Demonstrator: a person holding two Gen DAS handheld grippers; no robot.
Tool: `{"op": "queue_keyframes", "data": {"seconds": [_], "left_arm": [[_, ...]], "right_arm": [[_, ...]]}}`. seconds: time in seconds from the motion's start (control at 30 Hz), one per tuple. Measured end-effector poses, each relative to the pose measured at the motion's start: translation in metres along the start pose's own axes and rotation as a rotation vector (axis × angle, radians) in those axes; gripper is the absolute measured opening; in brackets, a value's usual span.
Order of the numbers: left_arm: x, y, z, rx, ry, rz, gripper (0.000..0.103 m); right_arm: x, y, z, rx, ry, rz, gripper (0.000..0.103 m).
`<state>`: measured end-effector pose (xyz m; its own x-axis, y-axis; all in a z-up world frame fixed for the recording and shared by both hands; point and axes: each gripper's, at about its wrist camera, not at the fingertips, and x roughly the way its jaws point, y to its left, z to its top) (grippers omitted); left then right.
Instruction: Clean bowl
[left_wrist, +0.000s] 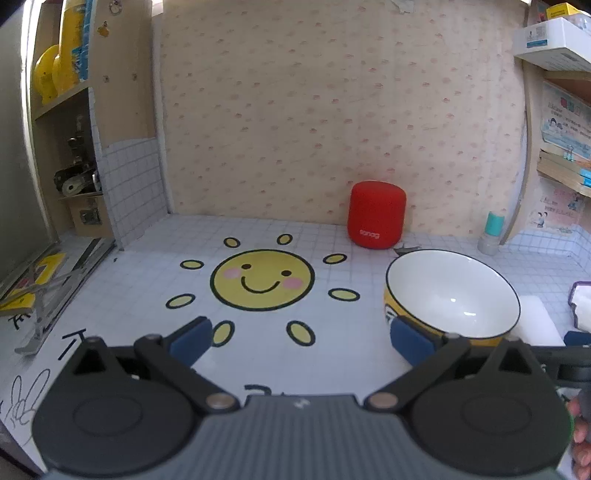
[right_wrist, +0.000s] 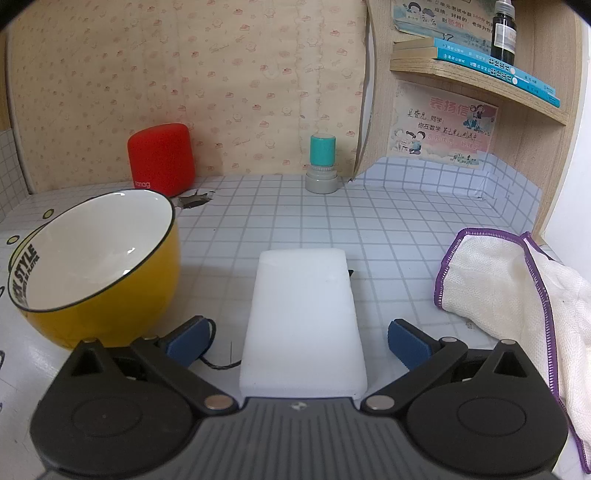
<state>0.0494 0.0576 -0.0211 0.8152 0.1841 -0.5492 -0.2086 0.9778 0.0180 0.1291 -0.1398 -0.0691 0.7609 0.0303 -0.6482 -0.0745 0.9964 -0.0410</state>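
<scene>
A yellow bowl with a white inside and a black rim stands on the tiled desk, empty; in the right wrist view the bowl sits at the left. My left gripper is open, its right fingertip just in front of the bowl's near wall. A white sponge block lies flat between the wide-apart fingers of my right gripper, which is open and not touching it. The sponge shows to the right of the bowl. A white cloth with purple edging lies at the right.
A red speaker stands against the back wall behind the bowl, a teal-capped stamp beside it. Shelves with books rise on the right, a shelf unit on the left. A sun sticker marks the desk.
</scene>
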Motion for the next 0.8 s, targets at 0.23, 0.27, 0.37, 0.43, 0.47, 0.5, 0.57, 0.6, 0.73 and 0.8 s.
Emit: {"op": "queue_keyframes", "data": {"seconds": [0.23, 0.27, 0.37, 0.43, 0.47, 0.5, 0.57, 0.6, 0.73, 0.8], "left_arm": [[0.001, 0.006, -0.002, -0.025, 0.016, -0.025, 0.103], [0.002, 0.007, -0.002, -0.028, 0.019, -0.023, 0.103], [0.005, 0.009, -0.004, -0.029, 0.029, -0.011, 0.103], [0.006, 0.009, -0.004, -0.026, 0.032, -0.006, 0.103], [0.007, 0.01, -0.005, -0.027, 0.033, -0.009, 0.103], [0.007, 0.01, -0.005, -0.027, 0.034, -0.012, 0.103], [0.008, 0.011, -0.006, -0.034, 0.04, -0.015, 0.103], [0.008, 0.011, -0.006, -0.037, 0.041, -0.014, 0.103], [0.01, 0.011, -0.006, -0.039, 0.052, -0.005, 0.103], [0.011, 0.012, -0.006, -0.042, 0.053, -0.007, 0.103]], "right_arm": [[0.0, 0.0, 0.0, 0.001, 0.0, -0.001, 0.103], [0.0, 0.001, 0.0, 0.001, 0.0, -0.001, 0.103], [0.0, 0.001, 0.0, 0.001, 0.0, -0.001, 0.103], [0.0, 0.001, 0.0, 0.001, 0.0, -0.002, 0.103], [0.0, 0.001, 0.0, 0.001, 0.0, -0.001, 0.103], [0.0, 0.001, 0.0, 0.001, 0.0, -0.001, 0.103], [0.0, 0.001, 0.0, 0.002, 0.0, -0.002, 0.103], [0.0, 0.001, 0.0, 0.002, 0.0, -0.002, 0.103], [0.0, 0.001, 0.0, 0.001, 0.0, -0.002, 0.103], [0.0, 0.001, 0.0, 0.001, 0.0, -0.002, 0.103]]}}
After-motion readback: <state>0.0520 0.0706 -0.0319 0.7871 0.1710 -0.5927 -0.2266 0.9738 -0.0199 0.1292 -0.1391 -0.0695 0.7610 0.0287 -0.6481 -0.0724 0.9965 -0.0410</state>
